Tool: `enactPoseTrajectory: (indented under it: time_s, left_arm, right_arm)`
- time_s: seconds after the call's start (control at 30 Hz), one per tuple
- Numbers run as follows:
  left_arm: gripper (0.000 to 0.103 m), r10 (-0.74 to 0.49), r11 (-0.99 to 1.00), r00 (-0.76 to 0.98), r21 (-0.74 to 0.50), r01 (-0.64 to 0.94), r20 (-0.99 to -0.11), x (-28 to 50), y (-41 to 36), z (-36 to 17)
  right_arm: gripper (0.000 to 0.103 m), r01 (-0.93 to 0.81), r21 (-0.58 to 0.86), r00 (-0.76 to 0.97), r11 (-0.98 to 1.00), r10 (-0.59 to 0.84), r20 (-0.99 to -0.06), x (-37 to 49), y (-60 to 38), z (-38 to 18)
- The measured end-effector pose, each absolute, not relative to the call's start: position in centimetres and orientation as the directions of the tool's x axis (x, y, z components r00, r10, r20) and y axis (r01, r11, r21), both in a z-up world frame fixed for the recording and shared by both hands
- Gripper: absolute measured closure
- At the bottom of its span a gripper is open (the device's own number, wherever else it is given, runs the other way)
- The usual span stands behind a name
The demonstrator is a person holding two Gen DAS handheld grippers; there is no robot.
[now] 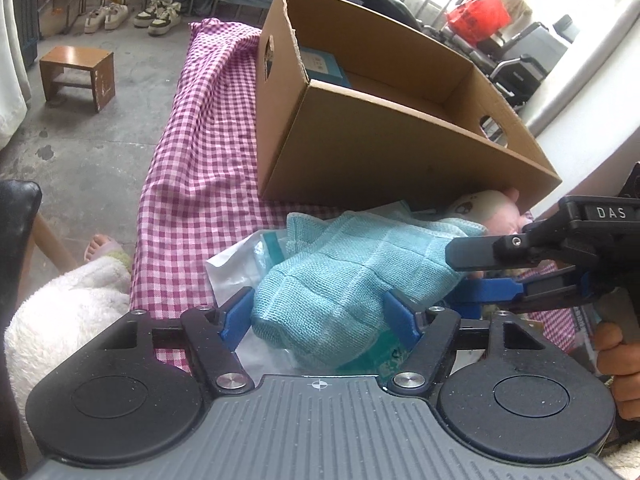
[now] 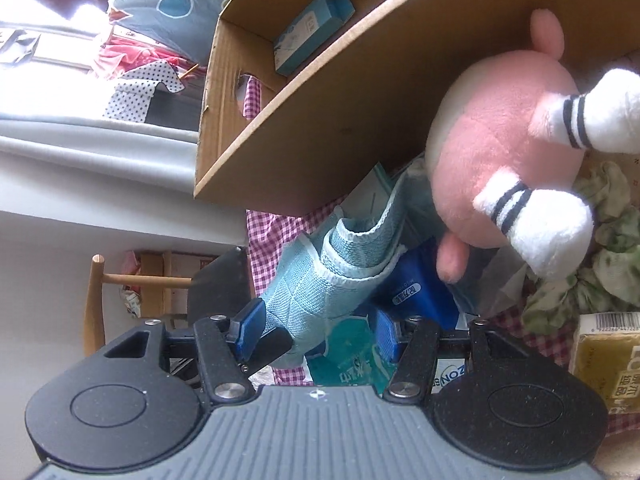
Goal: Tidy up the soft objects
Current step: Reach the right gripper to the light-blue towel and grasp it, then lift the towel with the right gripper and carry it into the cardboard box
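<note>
- Our left claw stands wide open around the near end of the teal cloth, not yet gripping.
- Our right claw, rolled sideways, also gapes at that cloth.
- Cloth's long axis runs toward the cardboard box; pink plush lies beyond.

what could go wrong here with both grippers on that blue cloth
1. The left gripper brackets the bunched light blue cloth with plastic packets right under it; it might pinch a packet too.
2. The right gripper works the same cloth, so the two may tug against each other.
3. The pink plush toy crowds the cardboard box and could get knocked.
</note>
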State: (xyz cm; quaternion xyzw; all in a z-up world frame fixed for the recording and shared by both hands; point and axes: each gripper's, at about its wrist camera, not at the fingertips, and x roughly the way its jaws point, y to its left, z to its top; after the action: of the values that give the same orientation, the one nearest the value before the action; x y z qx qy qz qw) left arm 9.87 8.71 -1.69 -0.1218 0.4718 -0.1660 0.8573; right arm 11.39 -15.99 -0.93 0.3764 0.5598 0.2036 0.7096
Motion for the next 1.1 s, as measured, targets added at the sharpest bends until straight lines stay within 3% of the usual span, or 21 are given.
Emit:
enactPoseTrajectory:
  time_s: [0.17,0.3,0.4,0.53,0.73,1.1]
  left_arm:
    - [0.050,-0.411,0.911,0.502,-0.363,0.195,-0.761,10.1,8.6,-1.9]
    - [0.064,-0.411,0.911,0.516,-0.347,0.221,-0.751,10.1,8.5,-1.7]
    - [0.076,-0.406,0.914,0.532,-0.324,0.244,-0.743,9.9,8.2,-1.4]
    - [0.082,-0.415,0.910,0.548,-0.327,0.255,-0.726,9.5,8.2,-0.7]
    - [0.083,-0.427,0.904,0.599,-0.330,0.271,-0.678,8.8,8.3,1.9]
    - [0.084,-0.452,0.891,0.741,-0.290,0.350,-0.496,11.5,8.3,11.3]
  right_arm:
    - [0.054,0.148,0.768,0.338,0.623,0.698,-0.632,11.5,-15.2,-1.5]
    - [0.077,0.157,0.755,0.365,0.637,0.673,-0.643,11.3,-14.7,-2.1]
    - [0.085,0.144,0.754,0.387,0.641,0.665,-0.639,11.1,-14.7,-2.3]
    - [0.088,0.076,0.752,0.430,0.655,0.658,-0.618,10.4,-14.2,-1.0]
    - [0.088,-0.069,0.745,0.497,0.663,0.670,-0.551,9.7,-13.9,3.1]
    - [0.088,-0.323,0.683,0.611,0.655,0.695,-0.378,12.1,-14.5,13.2]
